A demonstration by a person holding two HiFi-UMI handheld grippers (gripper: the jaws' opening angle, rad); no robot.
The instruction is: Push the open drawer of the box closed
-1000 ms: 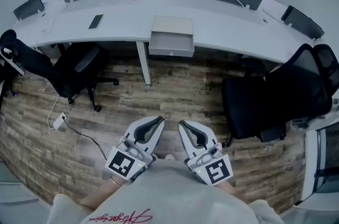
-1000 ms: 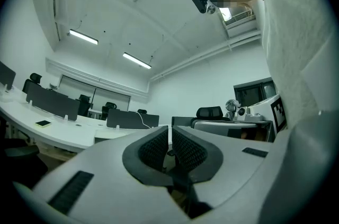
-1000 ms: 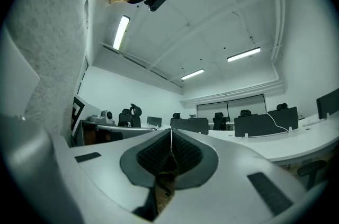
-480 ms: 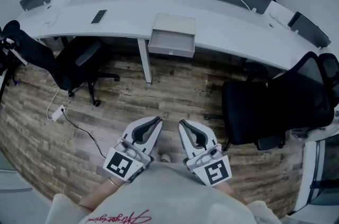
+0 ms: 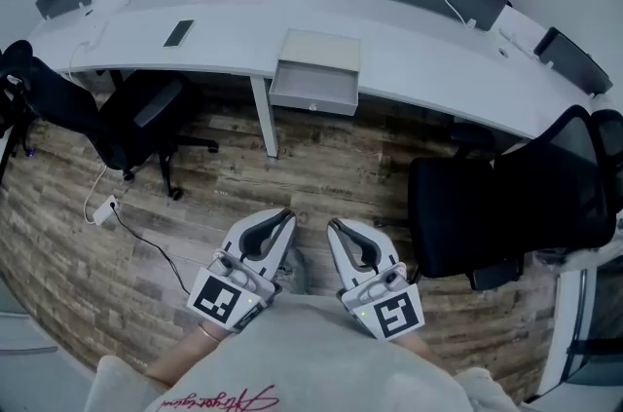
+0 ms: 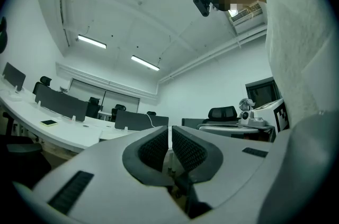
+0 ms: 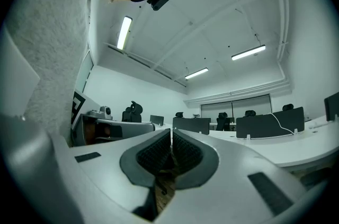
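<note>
A grey box [image 5: 322, 47] sits on the long white curved desk [image 5: 224, 35], and its drawer [image 5: 313, 92] is pulled out over the desk's front edge. Both grippers are held close to the person's body, far from the box. In the head view the left gripper [image 5: 279, 221] and the right gripper [image 5: 337, 229] point toward the desk above the wood floor. Each one's jaws are pressed together with nothing between them. The left gripper [image 6: 170, 135] and right gripper [image 7: 171, 138] views look out over the office, and the box does not show in them.
Black office chairs stand at the left [image 5: 117, 113] and right [image 5: 506, 201] of the path to the desk. A desk leg [image 5: 261, 113] stands just left of the drawer. A cable with a power strip [image 5: 102, 208] lies on the floor at left. A phone [image 5: 178, 32] rests on the desk.
The view has shifted slightly closer to the desk, and the drawer now sits a little lower in the frame. Both grippers keep the same shut pose near the body.
</note>
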